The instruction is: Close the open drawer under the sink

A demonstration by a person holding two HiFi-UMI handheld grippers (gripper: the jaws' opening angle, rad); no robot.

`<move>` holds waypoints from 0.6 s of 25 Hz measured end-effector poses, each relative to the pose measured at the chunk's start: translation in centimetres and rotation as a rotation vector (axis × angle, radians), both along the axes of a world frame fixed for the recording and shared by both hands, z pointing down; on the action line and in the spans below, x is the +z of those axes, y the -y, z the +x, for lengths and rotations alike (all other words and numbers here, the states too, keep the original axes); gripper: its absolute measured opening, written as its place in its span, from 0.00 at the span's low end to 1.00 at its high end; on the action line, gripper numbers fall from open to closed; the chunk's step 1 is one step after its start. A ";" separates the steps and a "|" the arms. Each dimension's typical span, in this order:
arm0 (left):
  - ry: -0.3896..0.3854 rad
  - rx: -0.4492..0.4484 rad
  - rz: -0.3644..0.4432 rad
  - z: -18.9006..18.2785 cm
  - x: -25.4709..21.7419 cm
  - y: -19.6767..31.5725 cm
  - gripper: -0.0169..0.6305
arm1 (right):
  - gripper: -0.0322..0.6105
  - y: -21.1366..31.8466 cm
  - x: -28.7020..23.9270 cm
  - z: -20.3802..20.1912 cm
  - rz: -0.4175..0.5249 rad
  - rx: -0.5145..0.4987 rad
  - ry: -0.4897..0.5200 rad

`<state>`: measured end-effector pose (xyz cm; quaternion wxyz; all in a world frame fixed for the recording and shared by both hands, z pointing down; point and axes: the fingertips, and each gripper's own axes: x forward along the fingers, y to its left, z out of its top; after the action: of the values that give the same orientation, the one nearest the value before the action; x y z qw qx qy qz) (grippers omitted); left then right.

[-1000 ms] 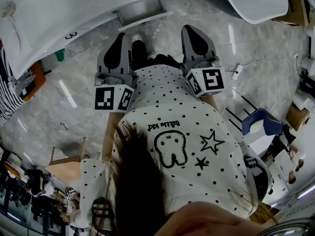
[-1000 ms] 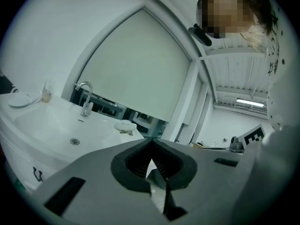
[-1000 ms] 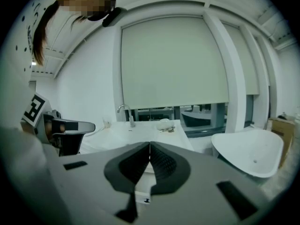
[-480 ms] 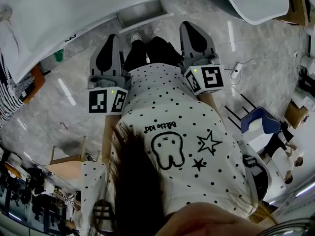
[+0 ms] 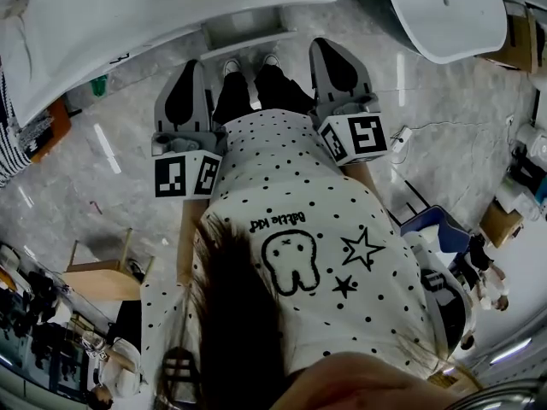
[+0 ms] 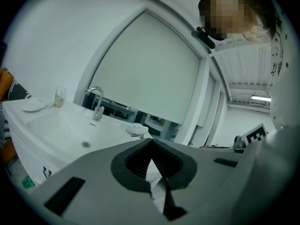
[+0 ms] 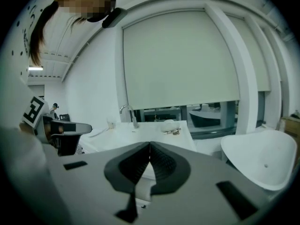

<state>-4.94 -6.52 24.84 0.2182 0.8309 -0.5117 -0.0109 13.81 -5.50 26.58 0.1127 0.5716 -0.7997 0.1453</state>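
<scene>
Since a second ago you have stepped in toward the sink [image 5: 171,7]. Both shoes [image 5: 231,65] now show just short of the drawer [image 5: 246,34], where only one showed before. The drawer itself looks no further in than it was. In the head view it sits at 12 o'clock, jutting out from under the sink's front edge, beyond your toes.

Your left gripper [image 5: 191,68] is at 11 o'clock and your right gripper [image 5: 325,48] just past 12. Both are clenched tight with nothing in them.

What could go wrong, as I judge it:
- Both gripper views look across the countertop toward the faucet [image 6: 96,102], so the jaws point well above the low drawer. If you push forward from here, you would likely hit the sink's edge instead.
- Once you drop down, a push at one end of the drawer front could skew it and jam it.
- Your shoes are close enough for the drawer front to catch them.

Count:
- one sink
- one faucet
- one open drawer
- two grippers
- two shoes
- one separate white basin [image 5: 444,7] between 1 and 2 o'clock
</scene>
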 end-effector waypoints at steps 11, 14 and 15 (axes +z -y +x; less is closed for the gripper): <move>0.014 -0.119 -0.001 3.8 -0.5 -1.1 0.04 | 0.07 0.8 -1.0 4.2 0.031 -0.095 0.011; 0.012 -0.135 0.016 4.8 -0.7 -1.6 0.04 | 0.07 0.7 -1.2 5.0 0.040 -0.111 0.013; 0.010 -0.140 0.021 5.0 -0.7 -1.7 0.04 | 0.07 0.6 -1.2 5.2 0.044 -0.118 0.012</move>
<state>0.08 -4.79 24.11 0.2055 0.7954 -0.5695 -0.0274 18.97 -6.11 25.42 0.1035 0.5250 -0.8356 0.1240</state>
